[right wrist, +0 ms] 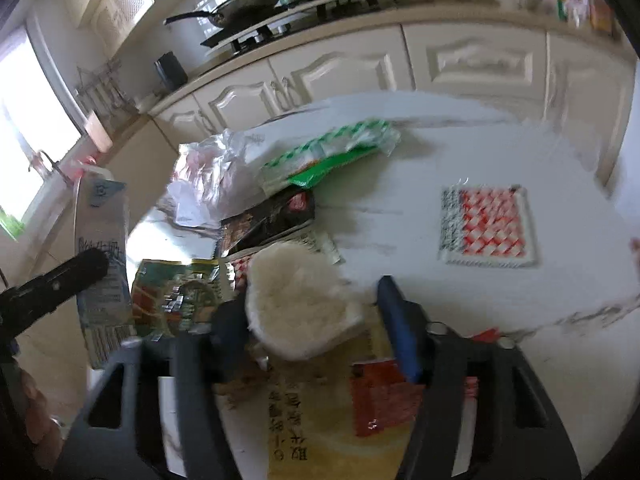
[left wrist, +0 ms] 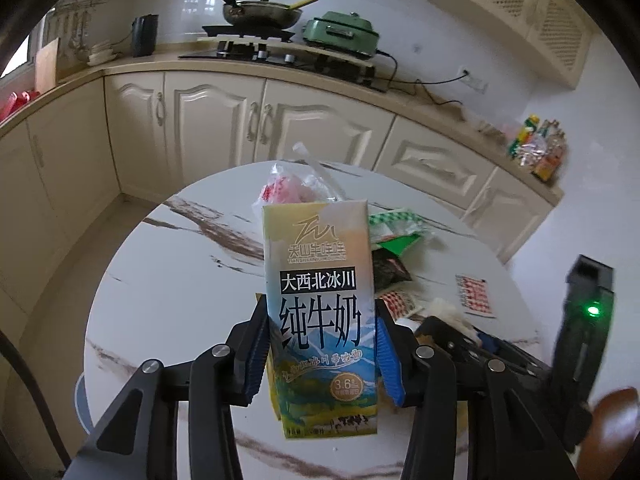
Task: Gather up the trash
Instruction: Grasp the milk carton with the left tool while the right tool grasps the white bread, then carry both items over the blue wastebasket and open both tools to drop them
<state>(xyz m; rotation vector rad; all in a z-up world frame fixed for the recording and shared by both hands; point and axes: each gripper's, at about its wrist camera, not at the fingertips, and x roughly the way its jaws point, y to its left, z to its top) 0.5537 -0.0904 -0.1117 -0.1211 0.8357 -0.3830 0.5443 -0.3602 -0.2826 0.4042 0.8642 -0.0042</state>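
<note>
Left gripper [left wrist: 322, 354] clamps milk carton [left wrist: 320, 312] at frame centre. Right gripper [right wrist: 316, 320] gapes around crumpled tissue [right wrist: 298, 304], contact unclear. Risk: soft tissue slipping out on closing.

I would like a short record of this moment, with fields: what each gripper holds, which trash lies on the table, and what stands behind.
left gripper: shut on the milk carton, held upright
right gripper: open, fingers on either side of a white crumpled tissue
table: round, white marble pattern
trash on table: clear plastic bag, green-white wrapper, dark packet, red-white checked sachet
background: wok on the stove, green cooker
</note>
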